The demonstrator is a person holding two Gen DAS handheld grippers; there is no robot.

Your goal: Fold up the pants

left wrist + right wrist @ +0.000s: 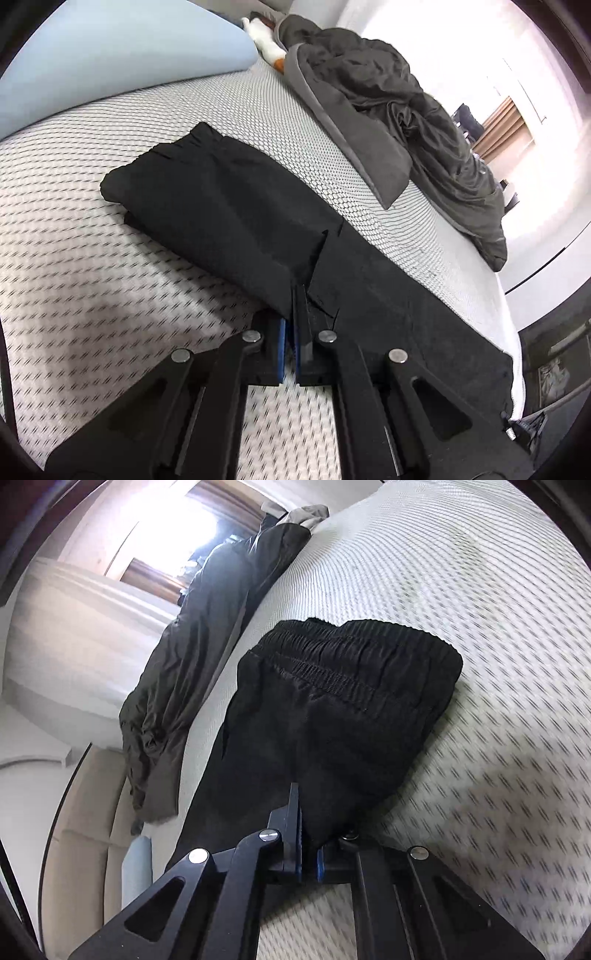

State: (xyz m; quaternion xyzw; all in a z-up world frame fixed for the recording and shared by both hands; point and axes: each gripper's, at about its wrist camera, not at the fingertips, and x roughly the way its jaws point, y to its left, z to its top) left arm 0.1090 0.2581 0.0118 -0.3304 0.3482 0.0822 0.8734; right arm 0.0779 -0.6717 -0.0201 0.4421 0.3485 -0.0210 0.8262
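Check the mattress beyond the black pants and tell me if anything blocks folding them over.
Nothing visible does. Both hand-held grippers already pinch the black pants; the grey blanket lies apart, along the mattress's far edge.

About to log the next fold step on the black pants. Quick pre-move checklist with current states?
1. Left gripper shut on the black fabric pants: ok.
2. Right gripper shut on the pants below the elastic waistband: ok.
3. Pants lie on the white mesh-patterned mattress, not hanging off its edge: ok.
4. Crumpled dark grey blanket apart from the pants: ok.
5. How many layers each pair of fingers pinches: cannot tell.
6. Leg ends aligned: cannot tell, out of view.
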